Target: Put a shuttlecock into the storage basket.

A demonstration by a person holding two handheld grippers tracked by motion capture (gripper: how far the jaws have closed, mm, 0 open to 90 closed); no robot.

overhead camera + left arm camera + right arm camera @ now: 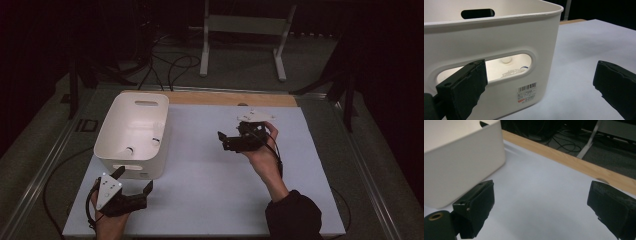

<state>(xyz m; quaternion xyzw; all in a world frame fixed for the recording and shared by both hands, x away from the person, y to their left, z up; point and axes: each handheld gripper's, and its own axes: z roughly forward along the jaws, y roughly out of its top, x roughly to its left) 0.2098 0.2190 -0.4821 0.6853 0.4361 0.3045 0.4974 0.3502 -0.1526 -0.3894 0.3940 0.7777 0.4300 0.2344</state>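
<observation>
White plastic, the bin (133, 134) stands on the left half of the table (210, 175), on its pale sheet, with a slot handle cut into its far wall and another in its near wall. In the left gripper view a barcode label (527, 93) sits below the near handle slot, and through that slot a few small pale items show on the bin's floor, too blurred to tell apart. The left gripper (134, 181) hovers at the bin's near wall, its jaws spread wide and gripping nothing, one jaw just in front of the handle slot. Well apart, toward the right of centre, the right gripper (229, 141) points left toward the bin, jaws parted and bare. A wooden strip (235, 98) edges the table's far side.
</observation>
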